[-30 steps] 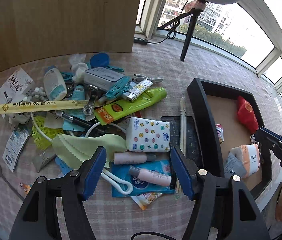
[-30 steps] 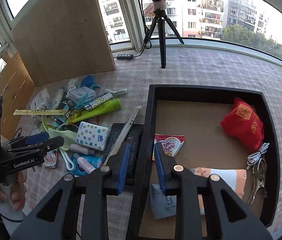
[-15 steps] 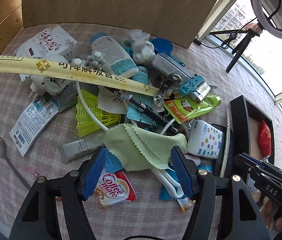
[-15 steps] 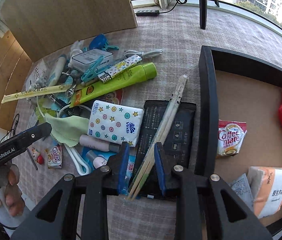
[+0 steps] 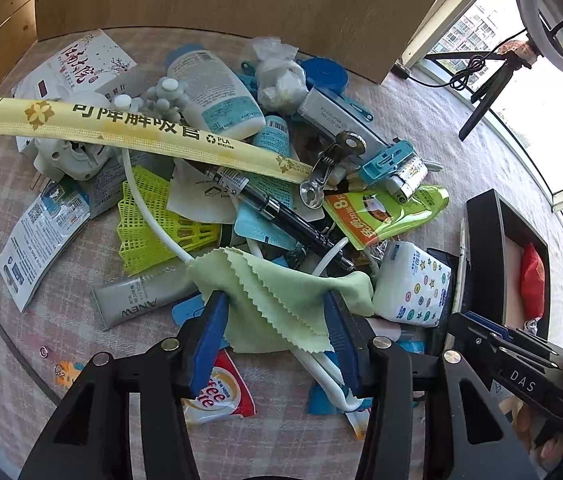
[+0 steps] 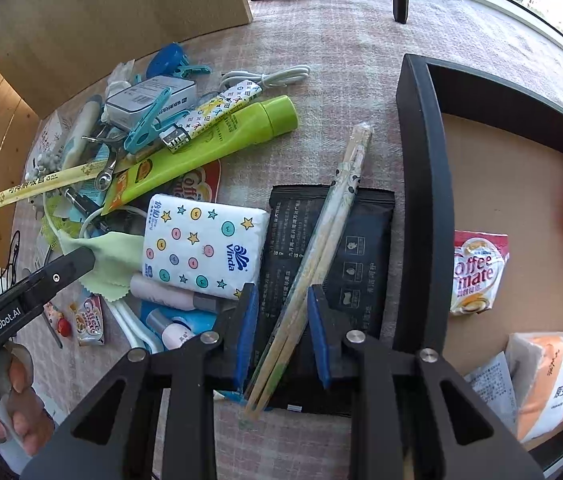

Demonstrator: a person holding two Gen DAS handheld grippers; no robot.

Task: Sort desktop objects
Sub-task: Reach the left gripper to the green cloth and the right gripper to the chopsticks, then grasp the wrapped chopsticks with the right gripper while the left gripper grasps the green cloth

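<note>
Right wrist view: wrapped chopsticks [image 6: 321,248] just beside black tray [image 6: 421,200] wall

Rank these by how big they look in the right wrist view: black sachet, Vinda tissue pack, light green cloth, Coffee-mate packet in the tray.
1. black sachet and Vinda tissue pack: too alike to split; chopsticks cover part of the sachet.
2. light green cloth, partly hidden.
3. Coffee-mate packet.

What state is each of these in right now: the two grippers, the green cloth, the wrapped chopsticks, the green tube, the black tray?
left gripper: jaws closing, astride the green cloth
right gripper: open, astride the wrapped chopsticks, pads clear
green cloth: crumpled, on the pile
wrapped chopsticks: sealed, lying across the black pouch
green tube: capped, lying flat
black tray: partly filled
</note>
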